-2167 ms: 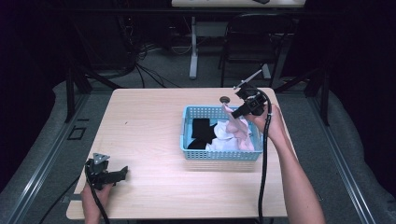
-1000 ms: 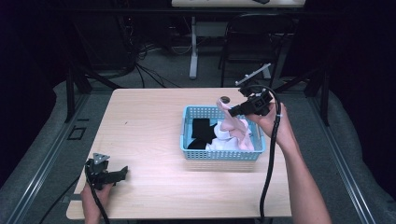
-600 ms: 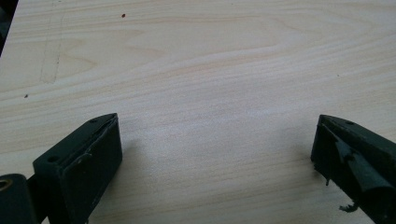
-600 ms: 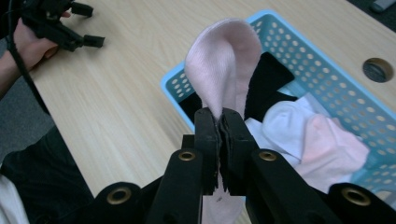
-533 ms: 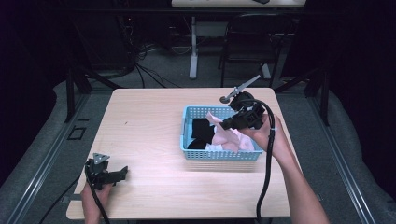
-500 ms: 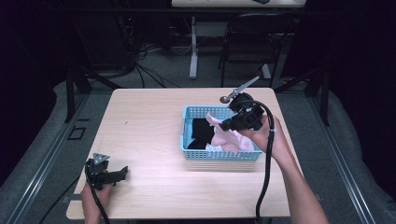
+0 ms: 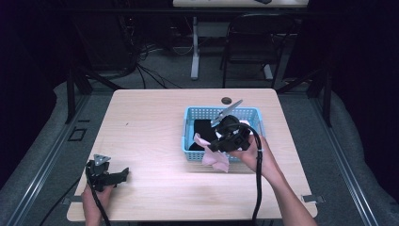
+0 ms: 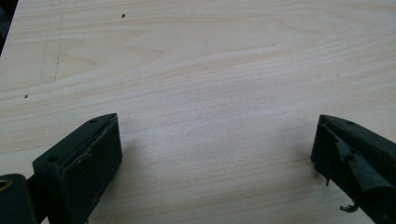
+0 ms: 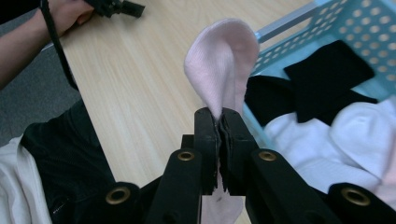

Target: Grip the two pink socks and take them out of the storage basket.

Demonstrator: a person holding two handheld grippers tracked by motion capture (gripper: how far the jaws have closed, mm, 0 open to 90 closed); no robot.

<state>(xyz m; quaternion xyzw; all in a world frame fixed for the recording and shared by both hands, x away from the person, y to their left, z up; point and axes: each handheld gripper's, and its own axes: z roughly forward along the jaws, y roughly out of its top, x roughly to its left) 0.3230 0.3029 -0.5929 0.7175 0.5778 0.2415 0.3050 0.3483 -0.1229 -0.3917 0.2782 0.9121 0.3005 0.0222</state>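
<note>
A pale pink sock hangs over the front rim of a light blue basket, pinched in my right gripper, which is shut on it. Inside the basket lie black socks and white socks. My left gripper rests low over the table's front left corner, held by a hand; its jaws stand wide open over bare wood, nothing between them.
The wooden table has free room left of the basket and along its front. A round cable hole sits behind the basket. A chair and desk legs stand beyond the far edge.
My right gripper has pulled the pink sock up from the basket's back right and carried it toward the front rim. The left gripper has not moved.
</note>
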